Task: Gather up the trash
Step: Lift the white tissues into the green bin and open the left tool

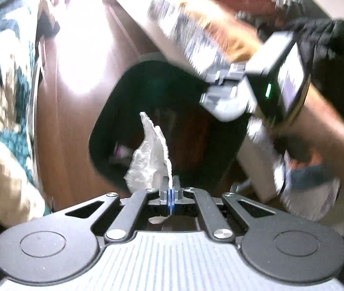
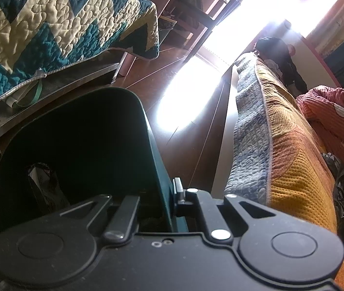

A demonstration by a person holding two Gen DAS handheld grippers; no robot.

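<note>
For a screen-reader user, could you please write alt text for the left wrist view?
The left hand-held gripper is shut on a crumpled white scrap of paper, held over the open mouth of a dark trash bin on a brown floor. The right hand-held gripper clamps the bin's rim; a teal-and-cream quilt lies left.

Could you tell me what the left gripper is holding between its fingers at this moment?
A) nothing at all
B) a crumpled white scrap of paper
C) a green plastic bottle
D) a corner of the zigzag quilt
B: in the left wrist view the left gripper has its jaws shut on a crumpled white scrap of paper, held above the open mouth of the dark green plastic trash bin.
</note>
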